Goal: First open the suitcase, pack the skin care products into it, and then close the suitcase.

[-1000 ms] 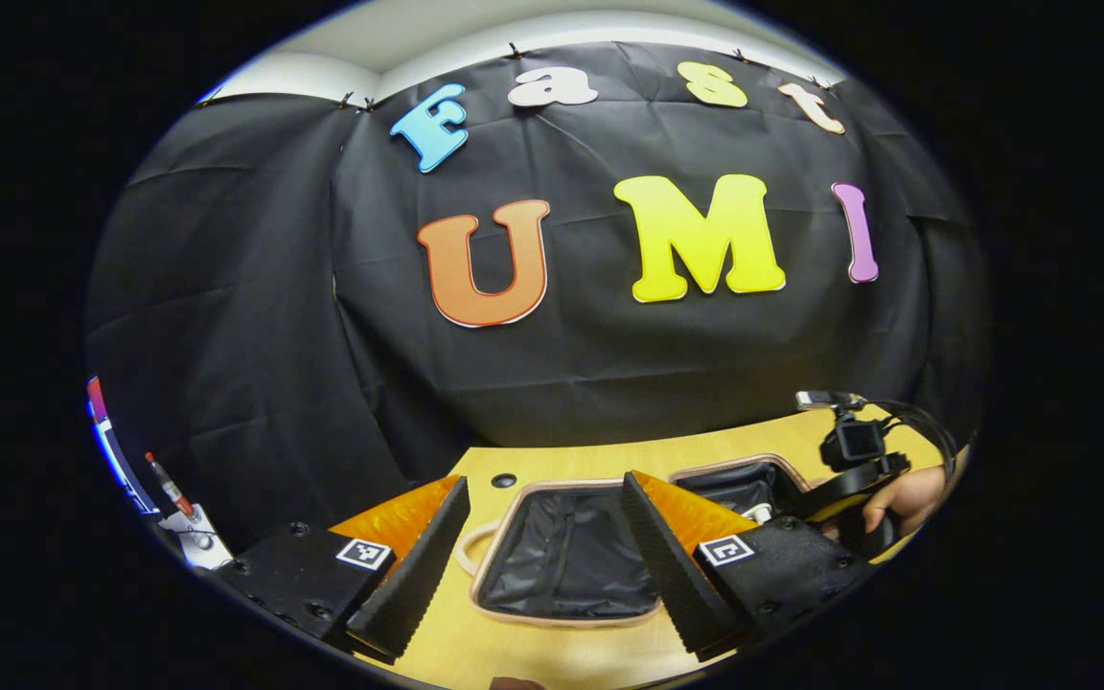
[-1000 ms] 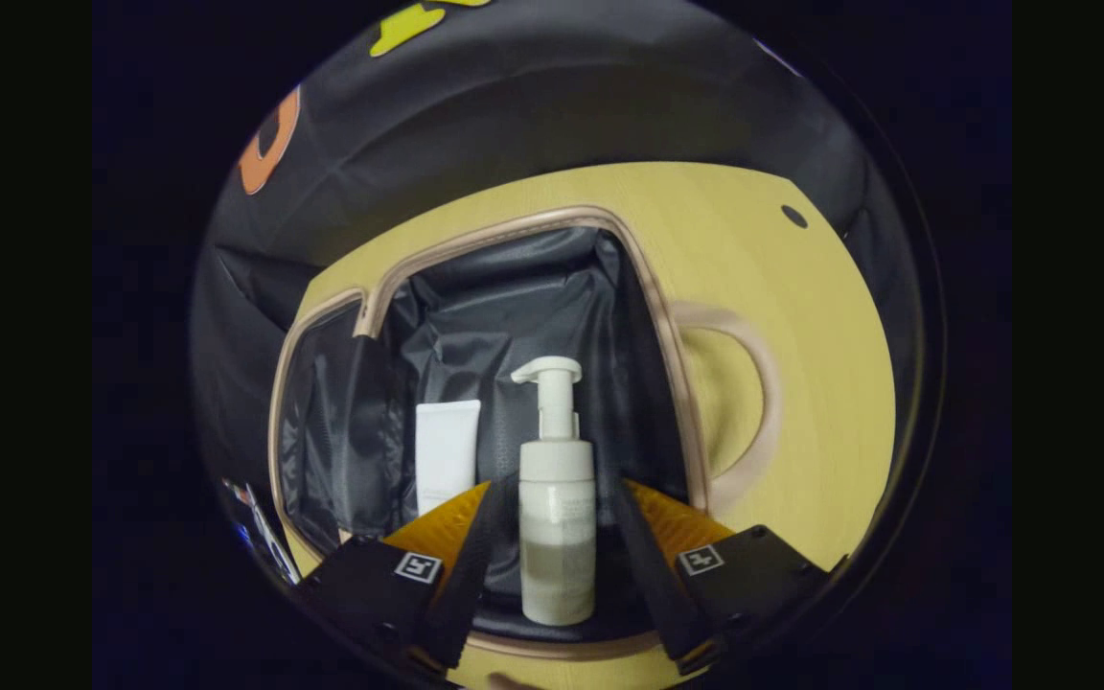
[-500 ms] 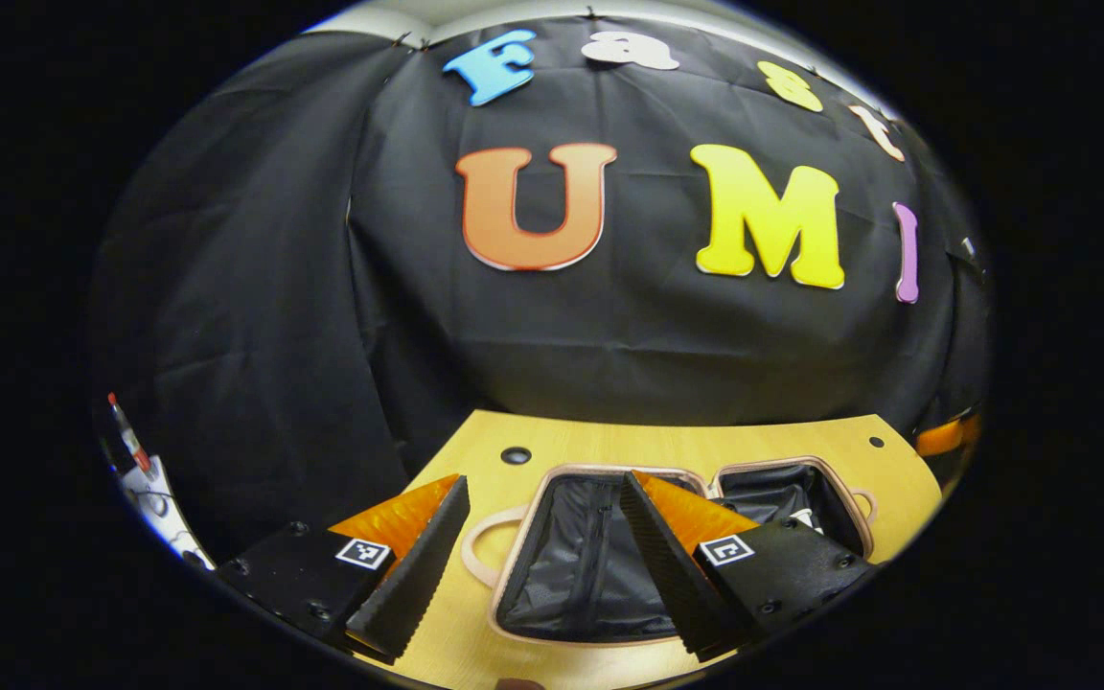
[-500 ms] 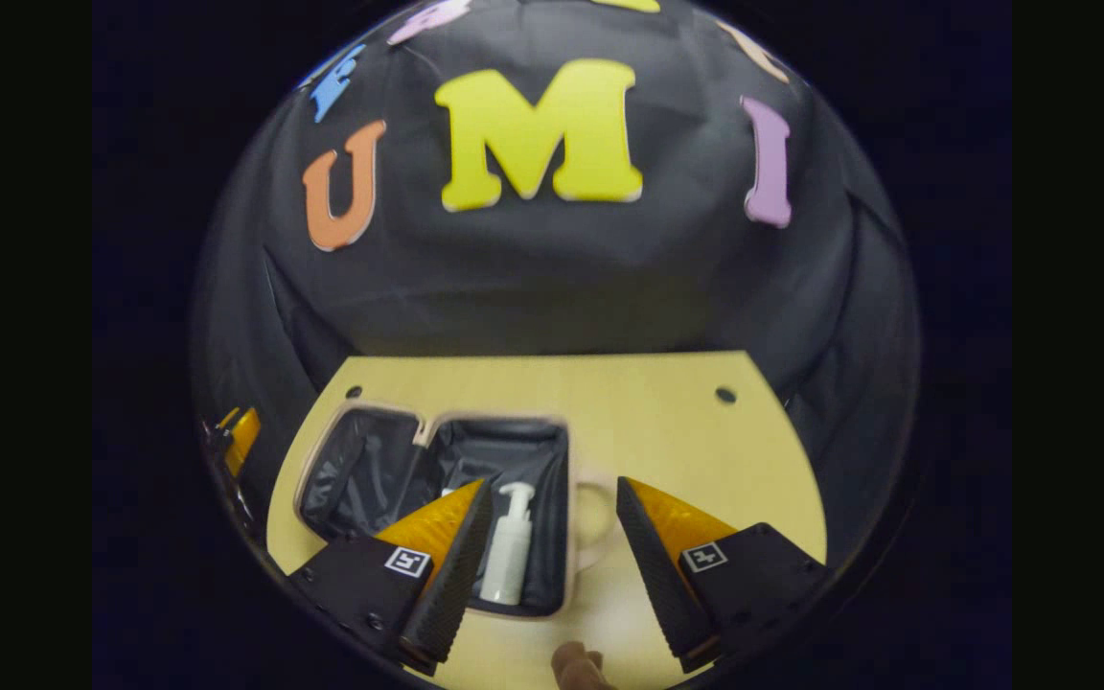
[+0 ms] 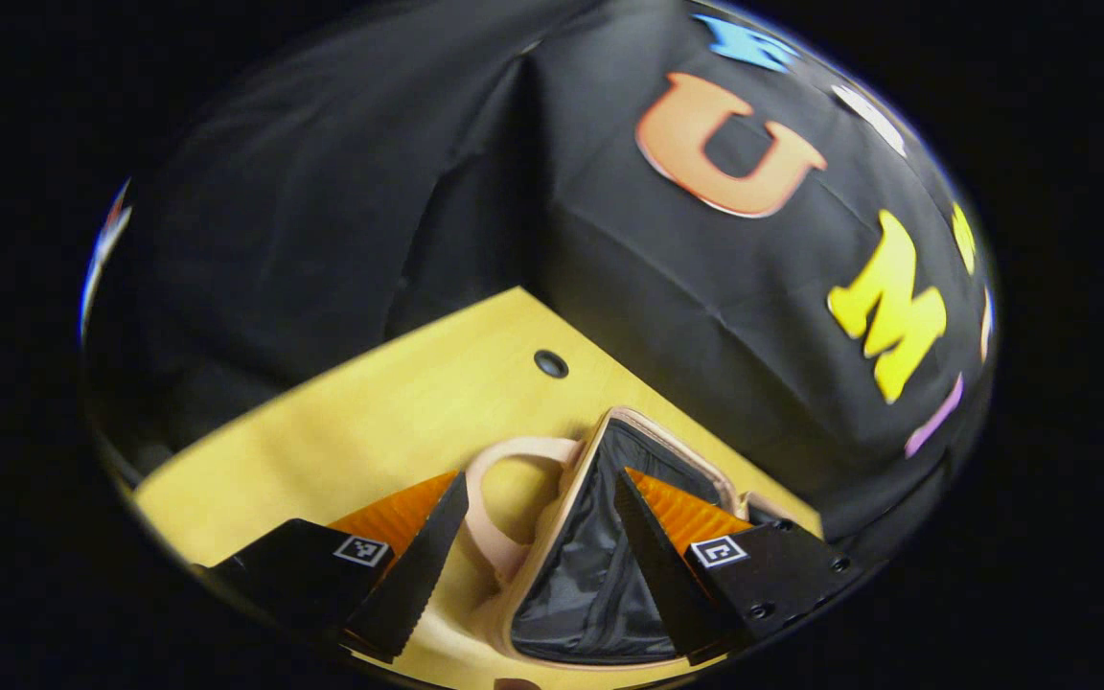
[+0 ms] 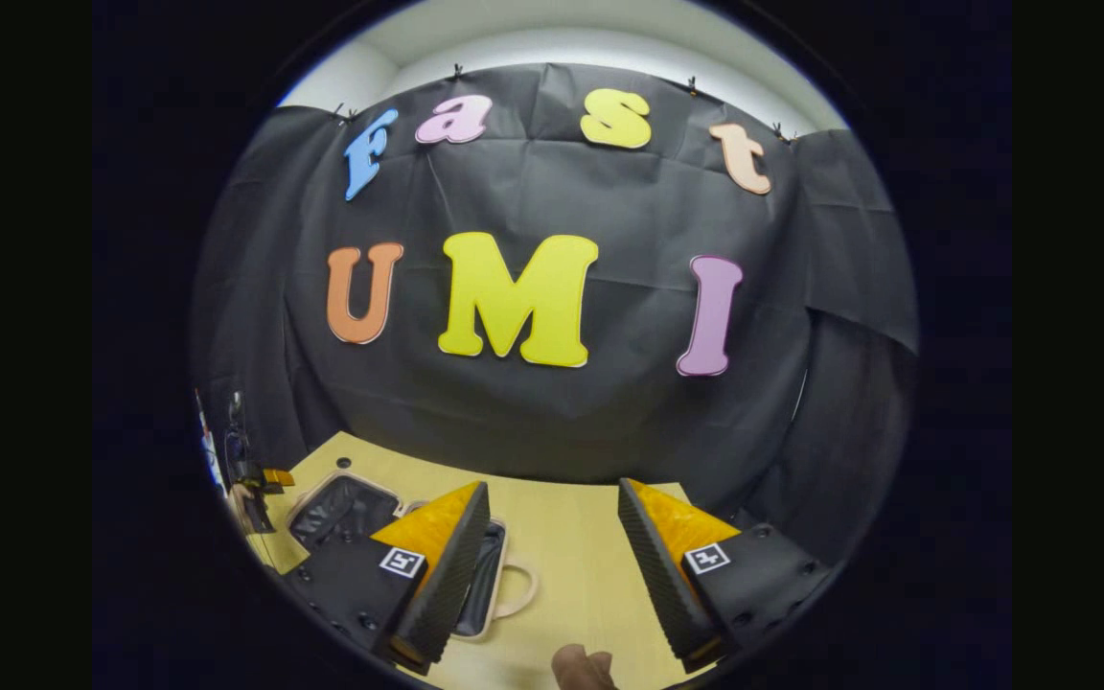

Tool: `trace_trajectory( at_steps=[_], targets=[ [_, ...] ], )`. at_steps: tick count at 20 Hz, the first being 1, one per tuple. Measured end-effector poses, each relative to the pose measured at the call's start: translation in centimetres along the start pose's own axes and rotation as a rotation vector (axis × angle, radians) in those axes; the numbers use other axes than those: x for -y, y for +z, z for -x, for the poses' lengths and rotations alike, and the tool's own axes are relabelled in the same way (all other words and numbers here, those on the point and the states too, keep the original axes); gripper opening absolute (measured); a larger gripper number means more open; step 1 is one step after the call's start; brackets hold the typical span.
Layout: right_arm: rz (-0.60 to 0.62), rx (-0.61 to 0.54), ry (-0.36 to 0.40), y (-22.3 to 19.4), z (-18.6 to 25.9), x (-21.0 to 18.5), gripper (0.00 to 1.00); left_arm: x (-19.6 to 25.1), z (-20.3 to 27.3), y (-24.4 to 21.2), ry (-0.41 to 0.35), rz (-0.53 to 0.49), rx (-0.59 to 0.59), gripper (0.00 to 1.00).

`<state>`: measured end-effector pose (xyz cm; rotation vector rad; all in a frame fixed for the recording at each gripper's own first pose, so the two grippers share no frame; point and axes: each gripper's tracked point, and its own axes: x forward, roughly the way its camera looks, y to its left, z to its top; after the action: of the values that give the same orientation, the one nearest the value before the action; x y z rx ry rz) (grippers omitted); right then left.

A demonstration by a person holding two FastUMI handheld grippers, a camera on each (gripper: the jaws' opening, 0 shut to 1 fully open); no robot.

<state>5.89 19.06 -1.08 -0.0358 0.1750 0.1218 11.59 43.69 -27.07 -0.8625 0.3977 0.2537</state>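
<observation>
On table (image 6: 571,565): one open suitcase (image 5: 590,575) | two grippers, jaws wide, empty

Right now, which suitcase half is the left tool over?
The half whose handle lies between the left tool's fingers. The other half just peeks out beyond its right finger.

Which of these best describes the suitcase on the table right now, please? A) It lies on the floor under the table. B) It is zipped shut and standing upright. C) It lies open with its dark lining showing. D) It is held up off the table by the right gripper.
C: the suitcase lies flat and open on the table, its dark lining exposed between the open fingers of the left gripper.
</observation>
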Motion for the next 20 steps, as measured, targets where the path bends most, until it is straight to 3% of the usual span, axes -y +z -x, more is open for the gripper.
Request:
trace_trajectory(
  at_steps=[3,6,8,14,15,18,19,20],
  targets=[
    [0.042,-0.014,-0.011,-0.2,0.9,2.2,0.77,-1.1,-1.7,-0.5,-0.024,0.205,-0.018,0.98],
    [0.056,-0.020,-0.047,-0.3,1.8,4.5,0.80,-1.9,-1.7,0.6,-0.039,0.295,-0.007,0.97],
    [0.042,-0.040,-0.060,-0.9,2.2,5.4,0.80,-3.4,-1.2,1.5,0.000,0.306,0.036,0.95],
    [0.001,-0.091,-0.078,-2.8,1.4,6.2,0.80,-3.7,-2.2,-0.7,-0.021,0.422,-0.042,0.94],
    [-0.002,-0.095,-0.072,-2.9,1.3,6.0,0.80,-4.0,-2.4,-1.0,-0.010,0.435,-0.043,0.75],
    [0.000,-0.104,-0.064,-3.2,1.0,5.7,0.80,-3.6,-2.7,-1.5,-0.026,0.502,-0.056,0.58],
    [-0.002,-0.104,-0.059,-3.2,1.0,5.4,0.80,-4.1,-2.8,-1.6,-0.016,0.507,-0.062,0.12],
    [-0.001,-0.104,-0.056,-3.2,1.0,5.4,0.80,-4.1,-3.0,-2.0,-0.015,0.494,-0.071,0.16]
  ],
)
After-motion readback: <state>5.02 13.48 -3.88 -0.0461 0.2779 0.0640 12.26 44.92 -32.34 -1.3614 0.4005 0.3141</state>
